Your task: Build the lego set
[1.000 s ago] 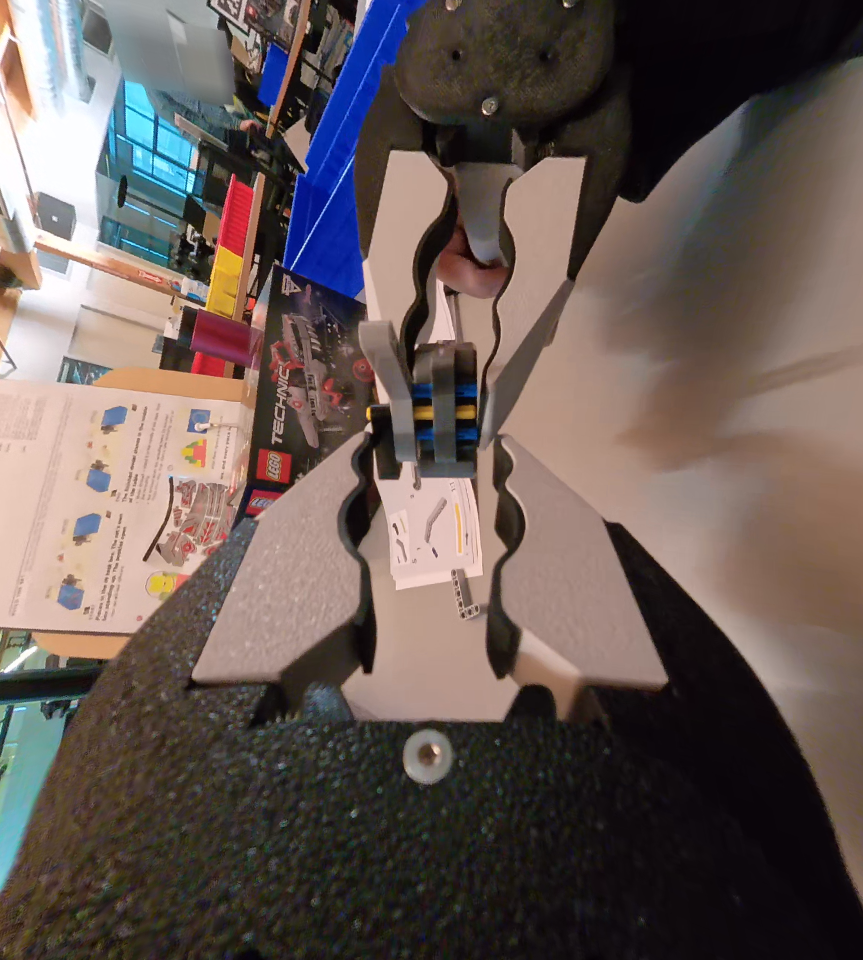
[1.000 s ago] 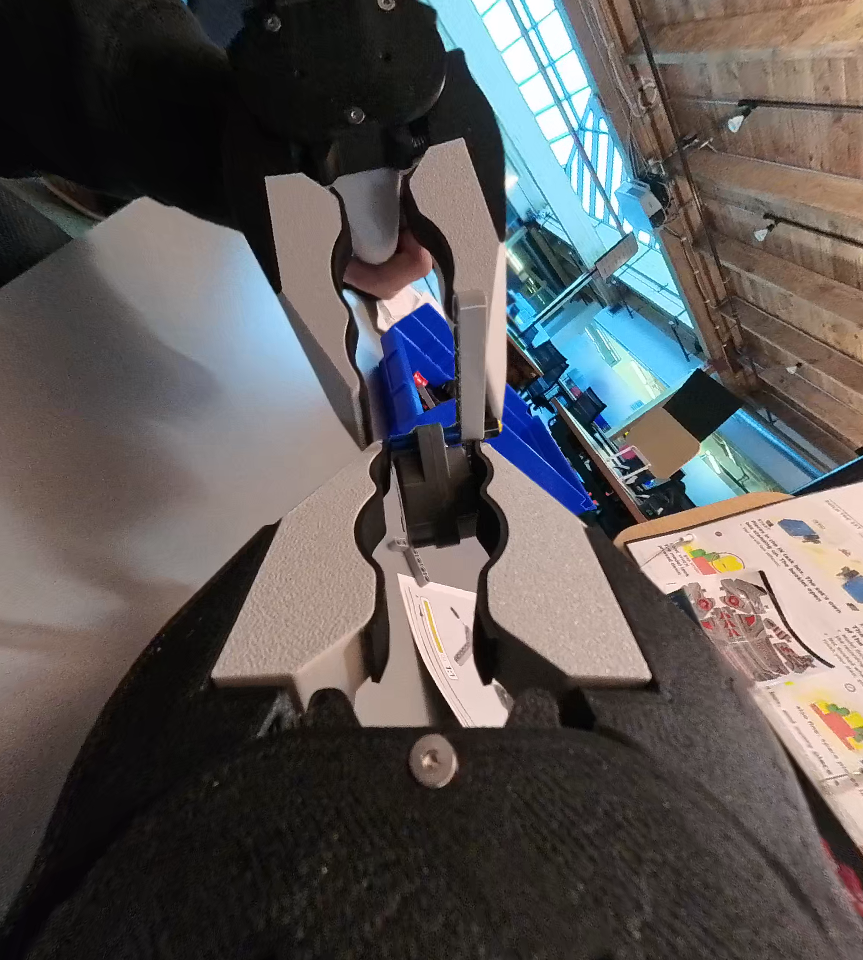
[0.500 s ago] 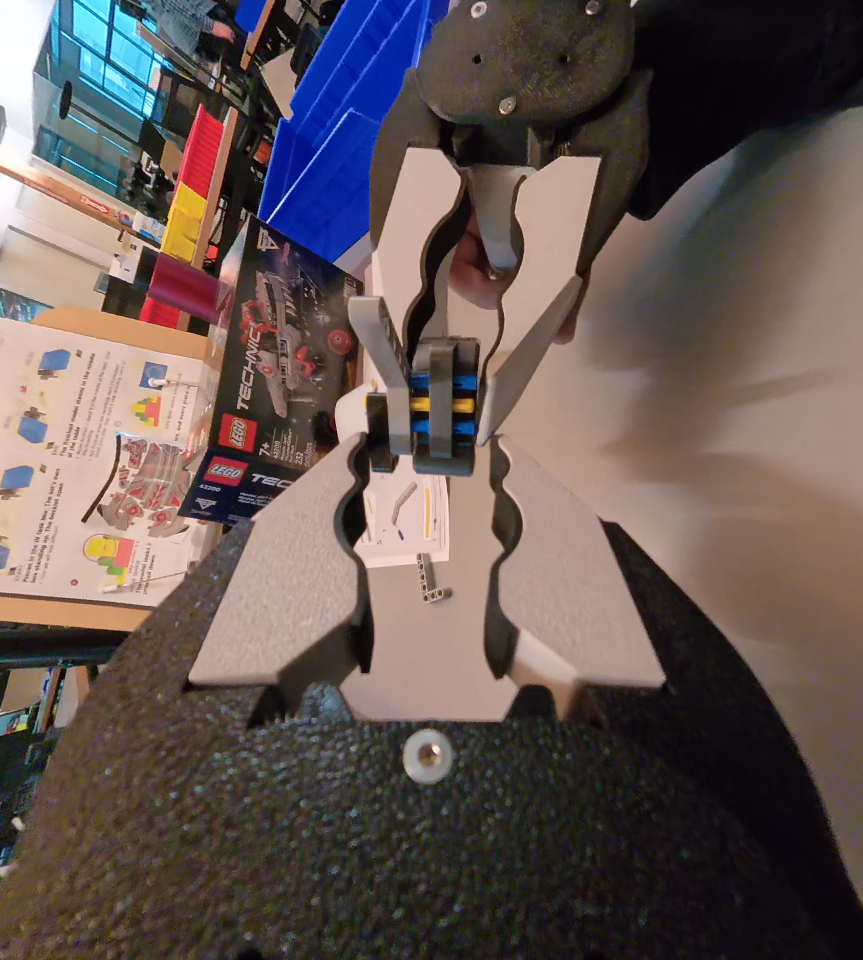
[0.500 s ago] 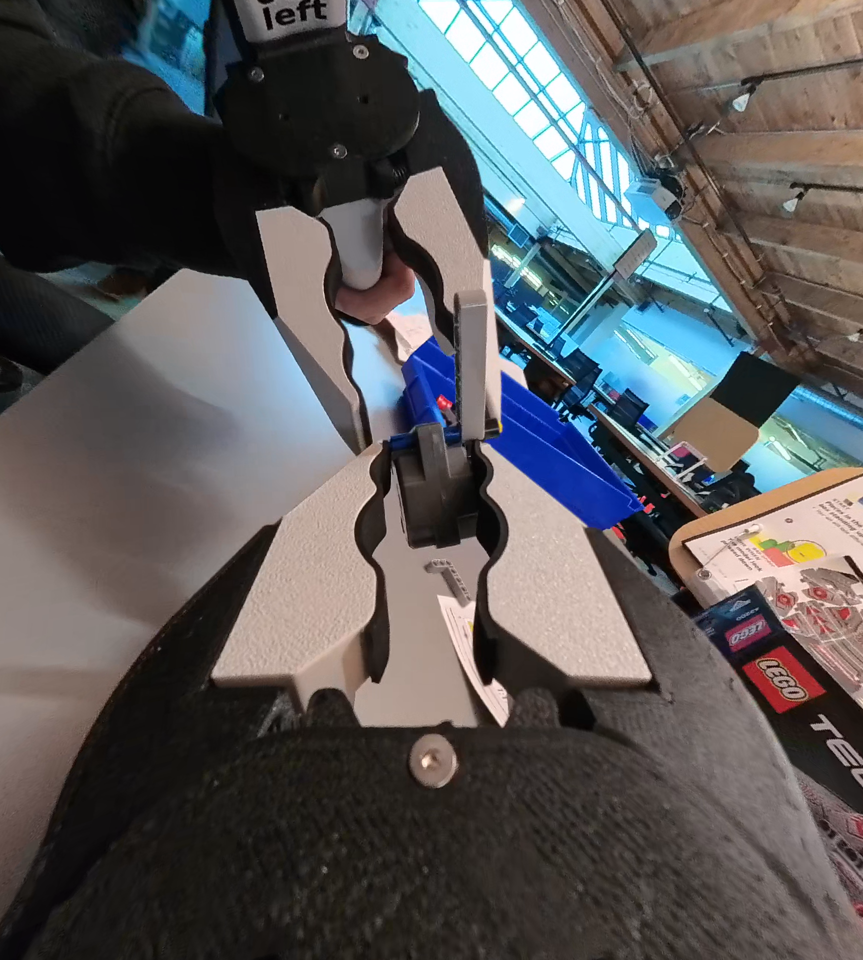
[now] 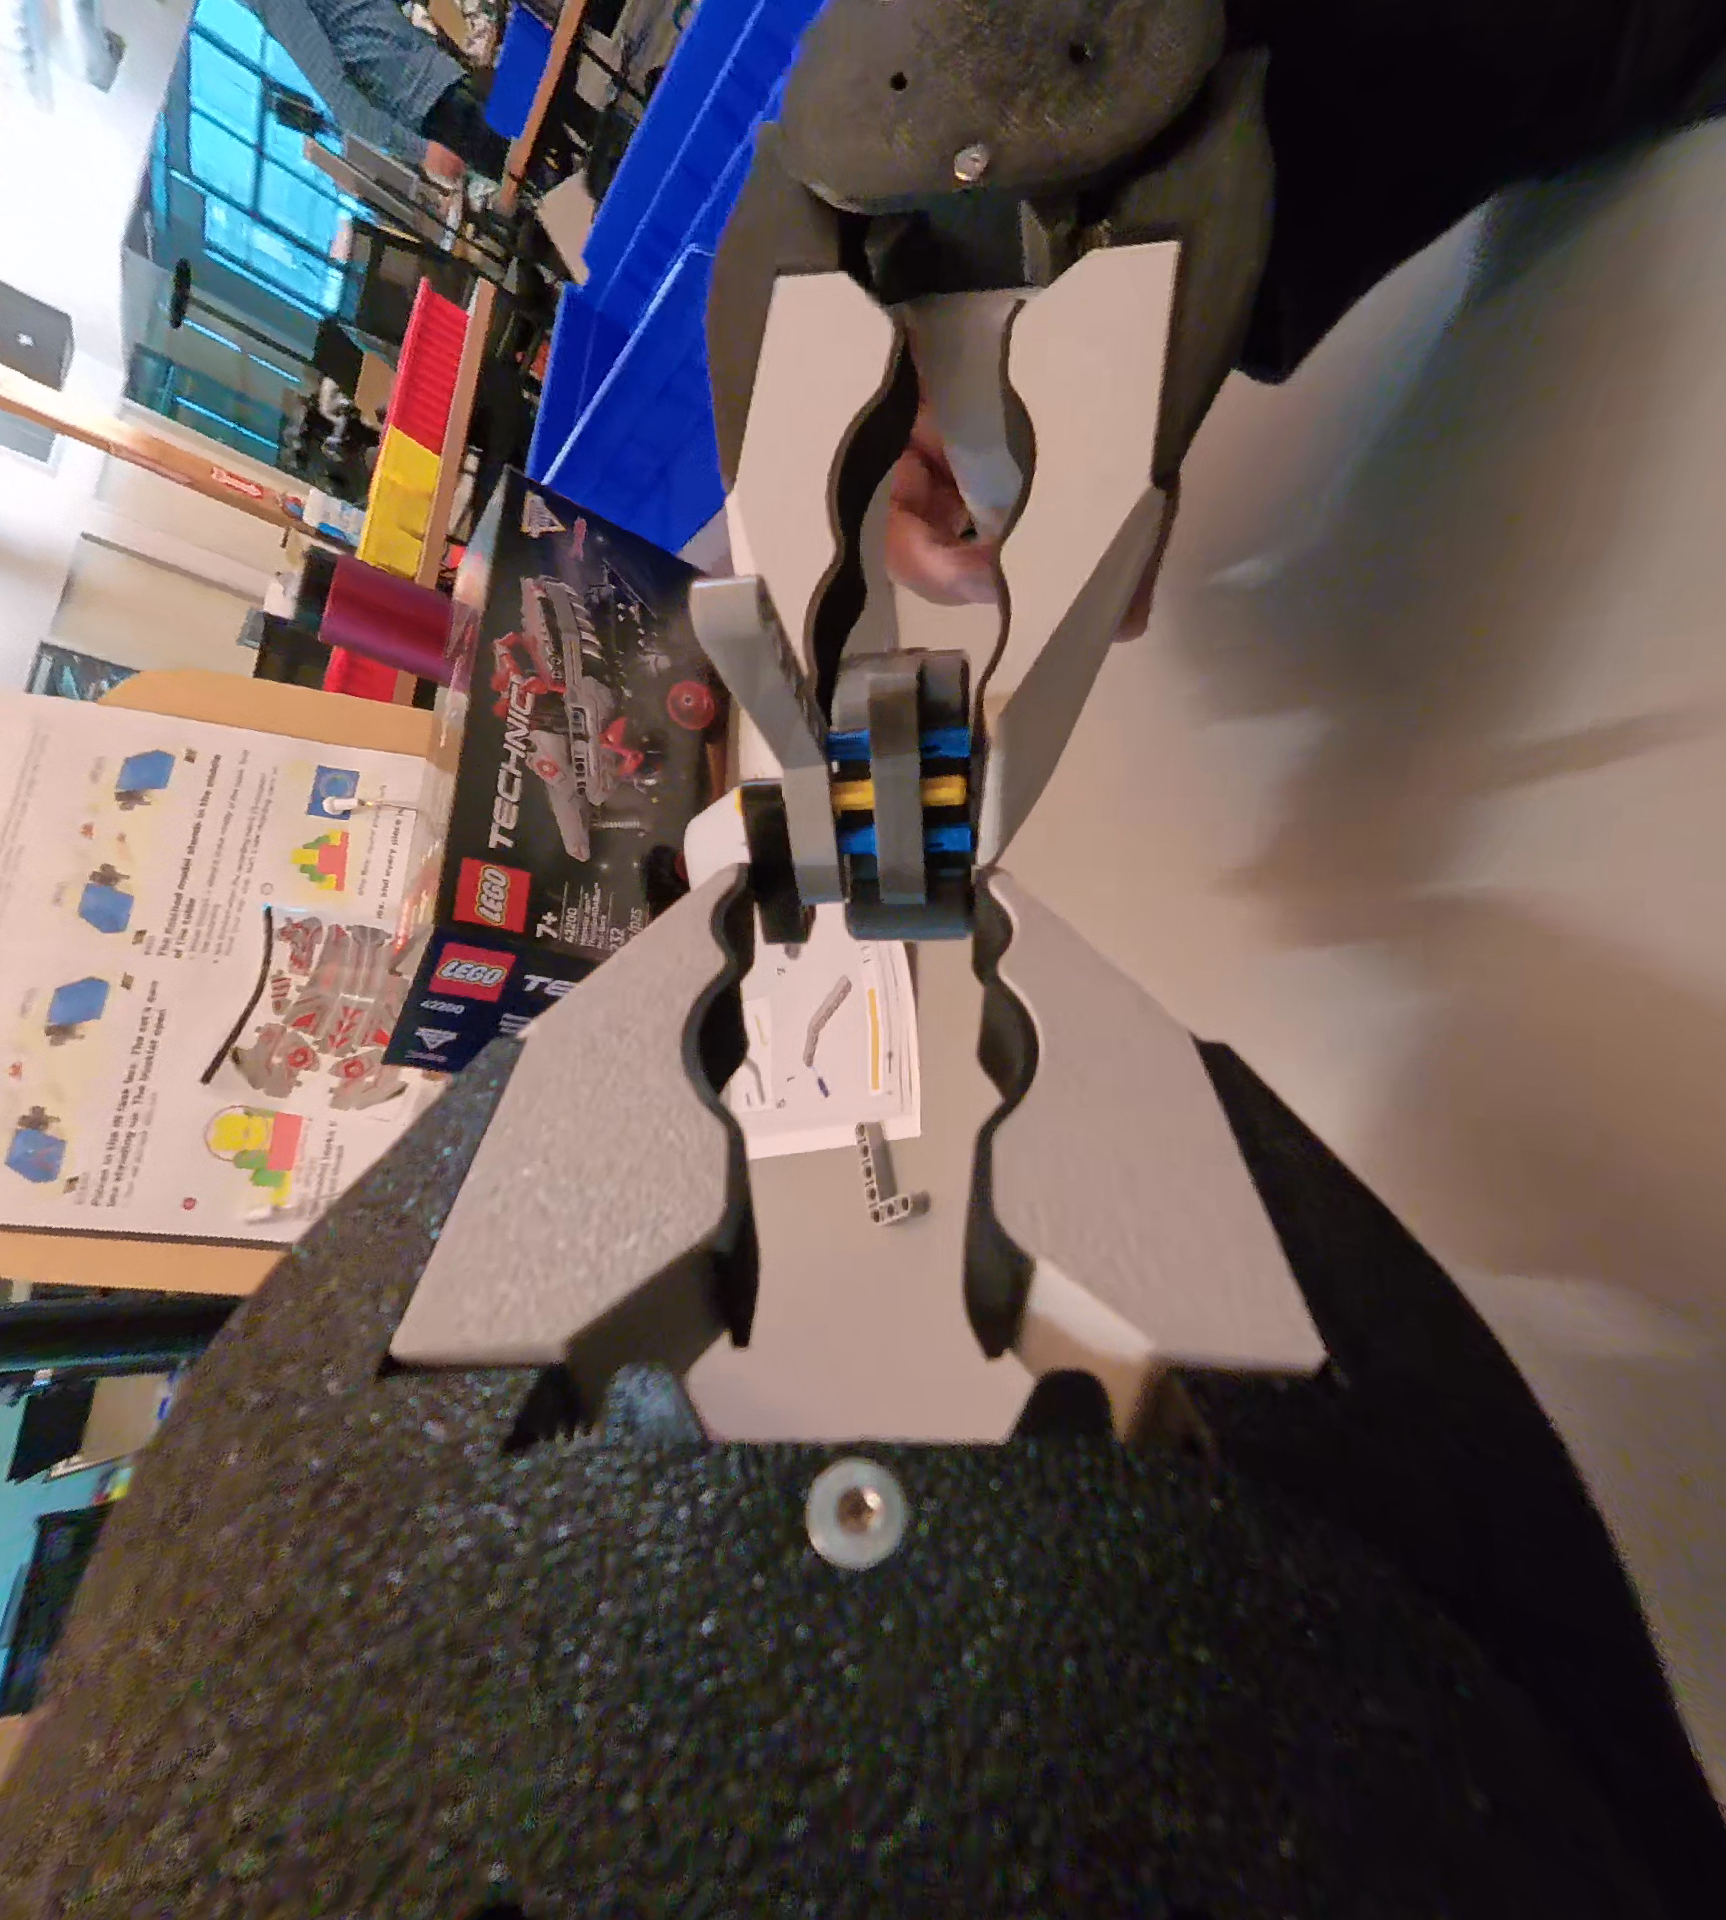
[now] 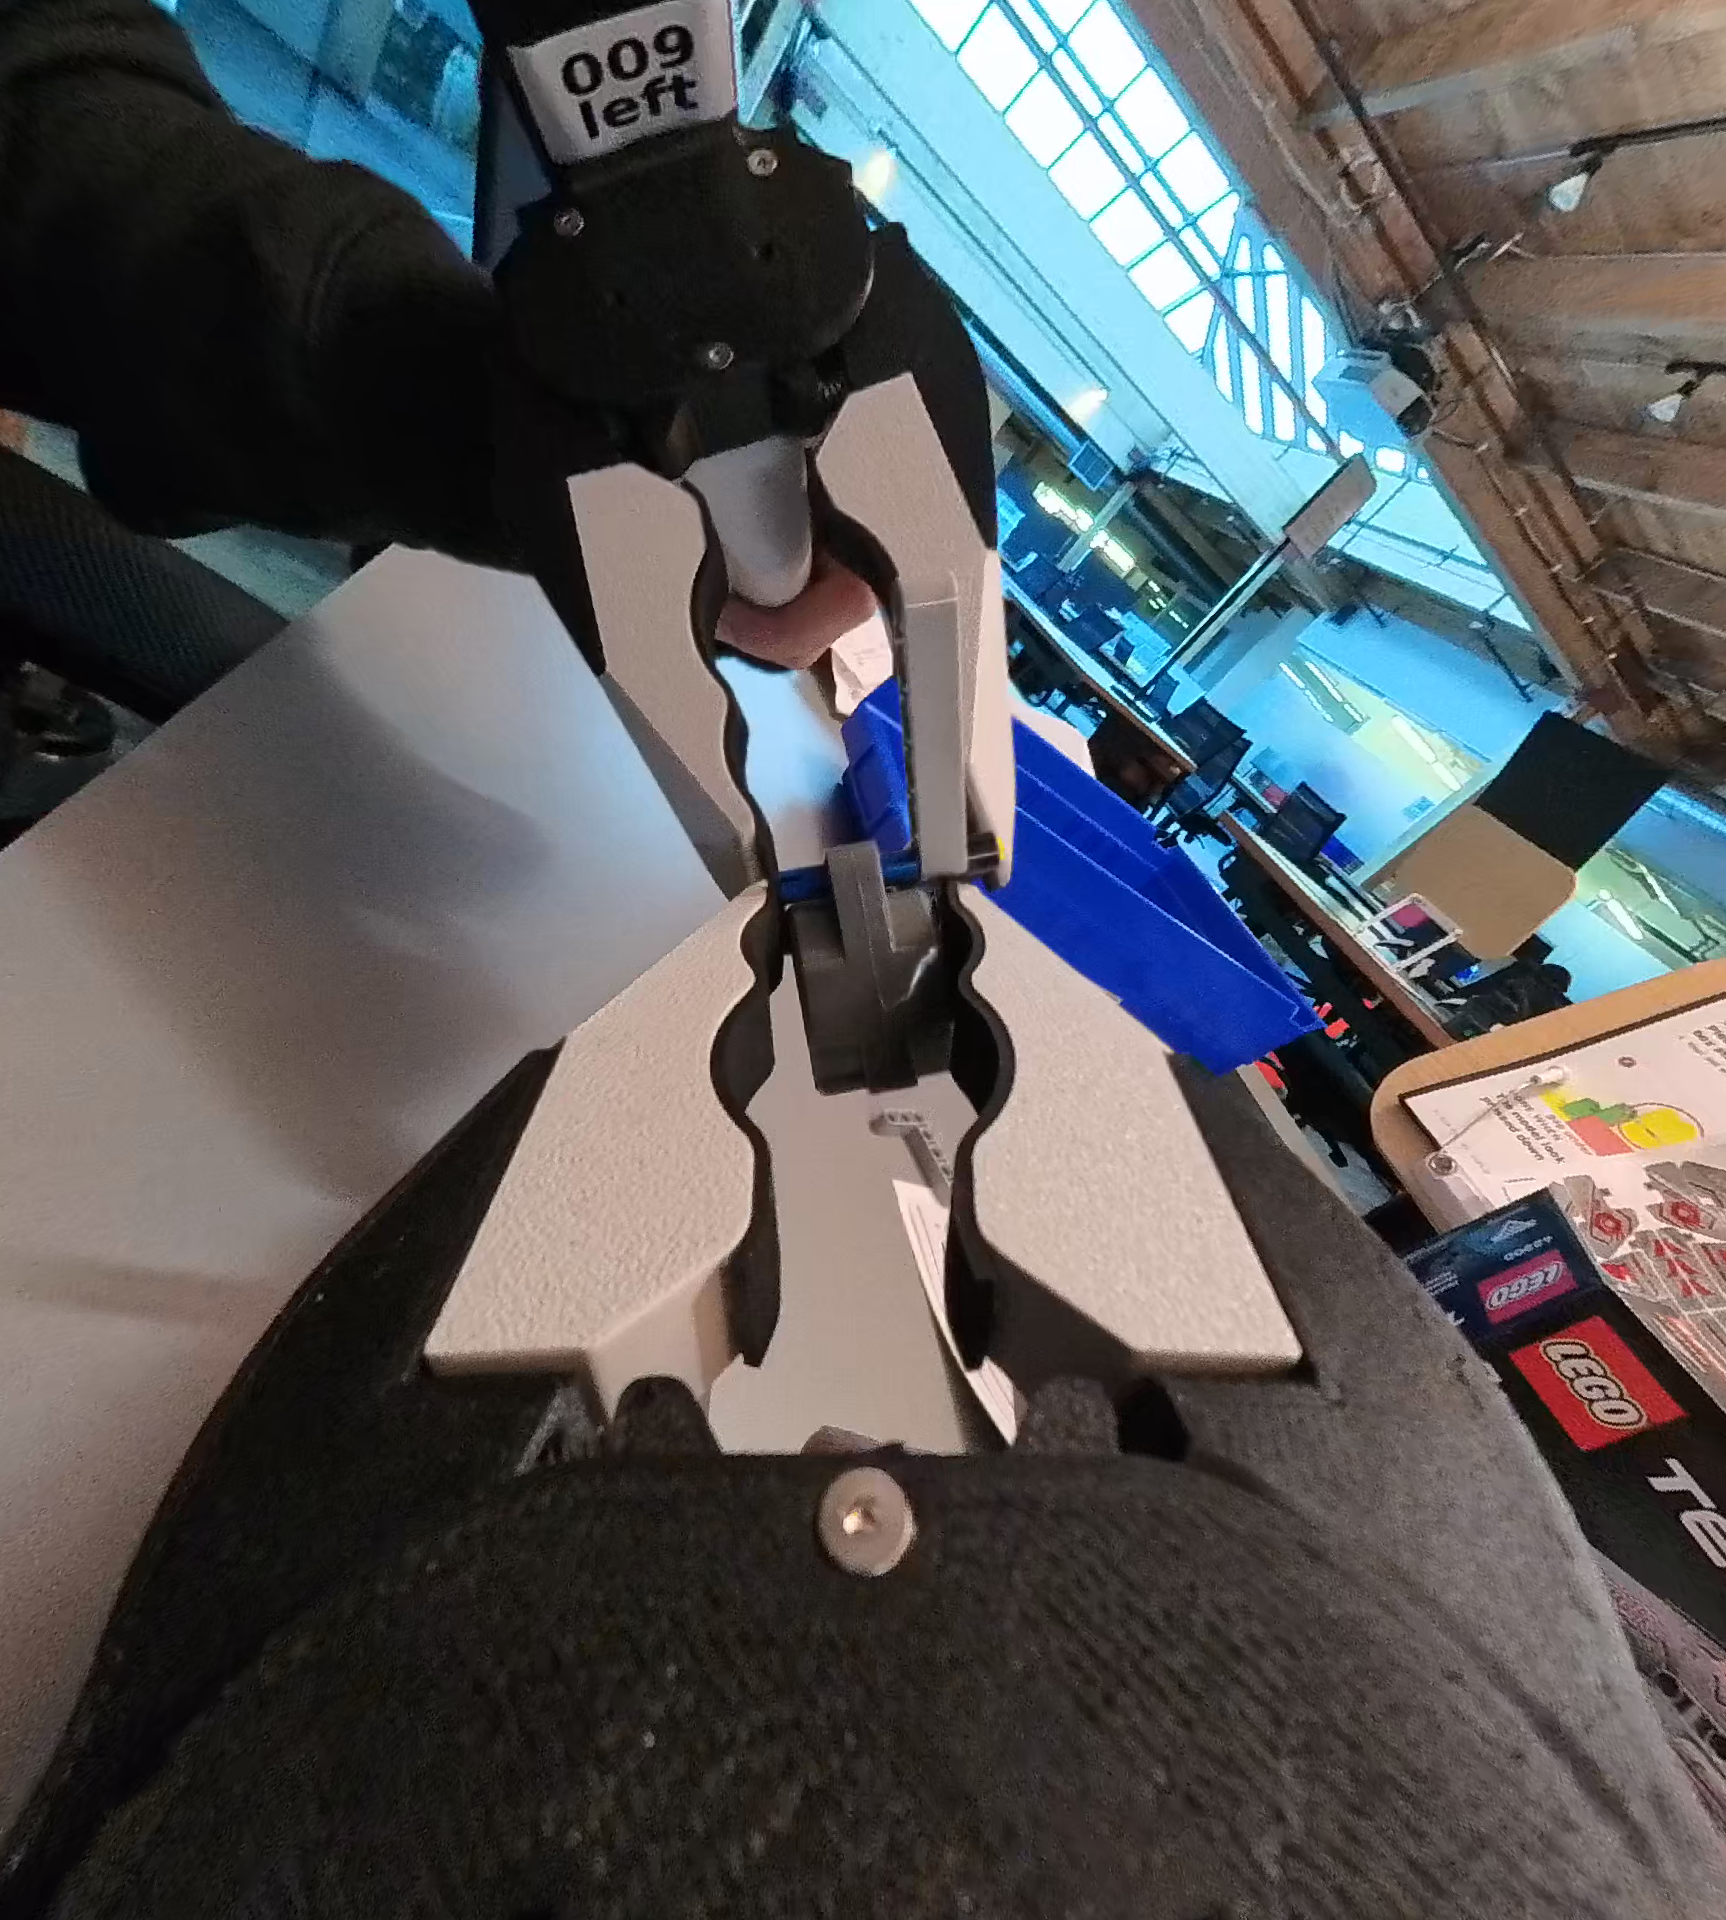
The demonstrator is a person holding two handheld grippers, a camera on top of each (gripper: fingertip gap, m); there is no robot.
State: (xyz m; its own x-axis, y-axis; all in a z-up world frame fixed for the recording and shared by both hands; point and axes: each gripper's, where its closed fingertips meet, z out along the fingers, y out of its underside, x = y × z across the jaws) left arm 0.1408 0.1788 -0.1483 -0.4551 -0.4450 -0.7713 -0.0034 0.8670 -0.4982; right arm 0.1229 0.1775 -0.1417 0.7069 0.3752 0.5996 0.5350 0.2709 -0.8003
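Both tongs are meeting tip to tip on one lego assembly (image 5: 895,821), held in the air above the desk (image 5: 1461,831), at frame centre in both views.

Left wrist view: left tongs (image 5: 864,909) are sitting at lower centre, fingers narrowed onto the bottom end of the assembly; the dark grey block is touching the right finger tip, the black piece at its left is sitting by the left tip. Right tongs (image 5: 900,717) are coming down from the top of frame, clamped on the upper end. Assembly is showing dark grey beams with blue and yellow pins between them, and a light grey beam (image 5: 755,675) angling up and left.

Right wrist view: right tongs (image 6: 864,935) are gripping the dark grey block (image 6: 864,987) between both fingers. Left tongs (image 6: 880,842) are reaching in from the top of frame, fingers narrowed, one finger pressing against the blue and grey top of the assembly; full contact on the other side is hard to tell.

On the desk below, seen between the left fingers: an instruction sheet (image 5: 838,1049) and a small grey L-shaped piece (image 5: 885,1179) just beside its edge. Lego box (image 5: 547,790) is lying at centre left, a printed guide sheet (image 5: 111,966) on a board further left, blue bins (image 5: 630,343) at upper centre.
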